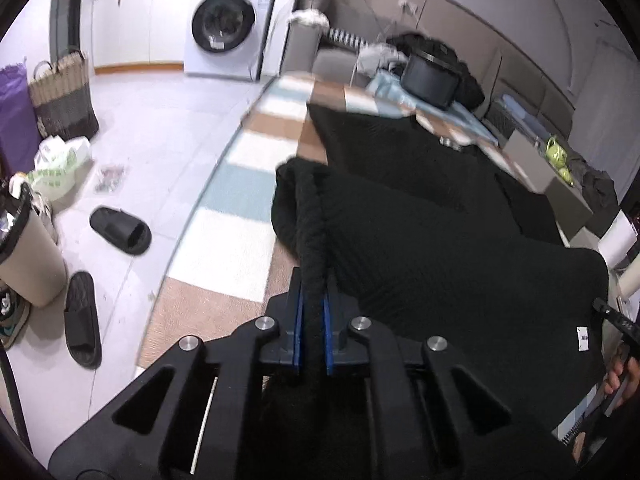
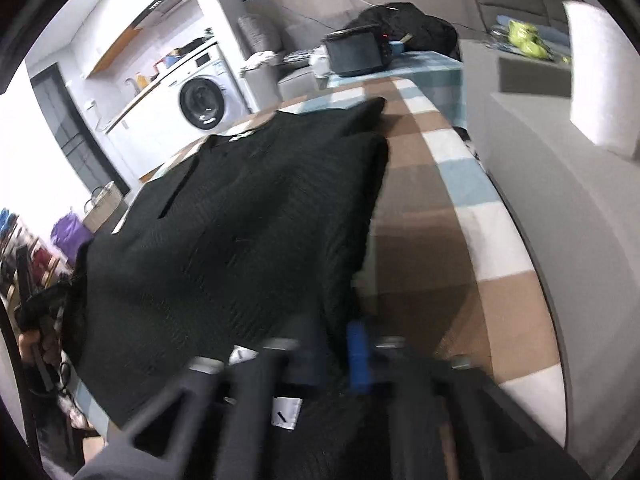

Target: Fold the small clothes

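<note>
Left wrist view: the left gripper (image 1: 313, 304) is clenched on a bunched, rope-like edge of a black ribbed garment (image 1: 420, 208), the cloth pinched between its two blue pads (image 1: 297, 320). From that grip the garment spreads forward and to the right, draped over a checkered surface (image 1: 256, 152) of brown, white and pale blue squares. A small white tag (image 1: 583, 338) shows on the garment's right edge, close to a hand (image 1: 624, 376) at the frame's rim. On the tiled floor to the left lie two black slippers (image 1: 120, 230), with a woven basket (image 1: 62, 96) and a white washing machine (image 1: 228, 28) farther back. A dark pot (image 1: 430, 80) sits at the far end of the surface. Right wrist view, blurred: the right gripper (image 2: 340, 354) grasps the garment's (image 2: 240, 216) near edge, fabric bunched beside its blue pad (image 2: 360, 356). The garment stretches ahead and leftward from the gripper over the checkered surface (image 2: 440, 216); a white label (image 2: 286, 412) hangs just below the grip. The washing machine (image 2: 200, 100) stands in the background.
</note>
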Action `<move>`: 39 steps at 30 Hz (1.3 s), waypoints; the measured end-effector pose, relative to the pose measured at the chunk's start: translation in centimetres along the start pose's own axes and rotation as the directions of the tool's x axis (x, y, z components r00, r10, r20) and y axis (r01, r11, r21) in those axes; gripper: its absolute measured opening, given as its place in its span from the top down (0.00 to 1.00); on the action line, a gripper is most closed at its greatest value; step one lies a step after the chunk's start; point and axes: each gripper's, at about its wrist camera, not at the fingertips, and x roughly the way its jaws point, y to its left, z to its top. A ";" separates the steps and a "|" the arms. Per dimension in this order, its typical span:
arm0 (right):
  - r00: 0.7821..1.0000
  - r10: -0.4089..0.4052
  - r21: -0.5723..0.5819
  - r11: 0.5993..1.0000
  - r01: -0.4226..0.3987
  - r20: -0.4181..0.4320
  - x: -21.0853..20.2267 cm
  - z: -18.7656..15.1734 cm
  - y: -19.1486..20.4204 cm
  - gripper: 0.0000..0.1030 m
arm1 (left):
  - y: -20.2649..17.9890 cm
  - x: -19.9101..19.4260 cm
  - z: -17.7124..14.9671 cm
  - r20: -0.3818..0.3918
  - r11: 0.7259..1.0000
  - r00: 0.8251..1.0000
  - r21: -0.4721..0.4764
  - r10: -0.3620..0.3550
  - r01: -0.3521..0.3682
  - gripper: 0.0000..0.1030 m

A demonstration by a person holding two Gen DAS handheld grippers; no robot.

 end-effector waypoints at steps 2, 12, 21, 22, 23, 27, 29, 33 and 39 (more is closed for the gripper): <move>0.997 0.037 -0.001 0.999 -0.037 0.061 -1.5 0.3 0.1 0.95 | 0.0 -1.1 0.0 0.028 1.000 1.000 0.001 -0.004 0.004 0.96; 0.968 -0.002 0.069 0.997 -0.016 0.250 -3.4 3.8 0.3 0.95 | 0.7 -1.1 3.8 0.073 0.997 0.997 -0.074 -0.024 0.030 0.96; 0.985 -0.172 0.174 0.969 0.173 -0.021 3.7 5.8 -0.7 0.62 | 0.2 2.6 3.9 -0.028 0.997 0.999 -0.054 0.045 -0.047 0.53; 0.987 -0.158 0.183 0.970 0.160 -0.022 3.7 5.7 -0.9 0.43 | 0.4 2.6 3.7 -0.023 0.997 0.999 -0.068 0.044 -0.046 0.43; 0.991 -0.134 0.197 0.971 0.137 -0.024 3.7 5.7 -1.2 0.37 | 0.6 2.7 3.6 -0.024 0.996 0.999 -0.085 0.030 -0.032 0.43; 0.993 -0.104 0.204 0.972 0.112 -0.050 4.4 5.7 -0.9 0.34 | 0.2 4.0 3.6 -0.063 0.996 0.998 -0.085 0.005 -0.010 0.43; 0.994 -0.088 0.188 0.977 0.100 -0.068 5.3 5.7 -0.4 0.34 | -0.4 4.6 3.7 -0.077 0.998 0.997 -0.066 0.007 -0.012 0.43; 0.988 -0.129 0.155 0.978 0.142 -0.089 6.9 6.0 0.7 0.34 | -1.8 6.3 4.1 -0.089 0.999 0.996 -0.032 0.025 -0.028 0.43; 0.981 -0.172 0.114 0.977 0.182 -0.093 8.3 6.6 1.7 0.55 | -3.2 7.5 4.2 -0.092 1.000 0.996 0.000 0.002 -0.002 0.65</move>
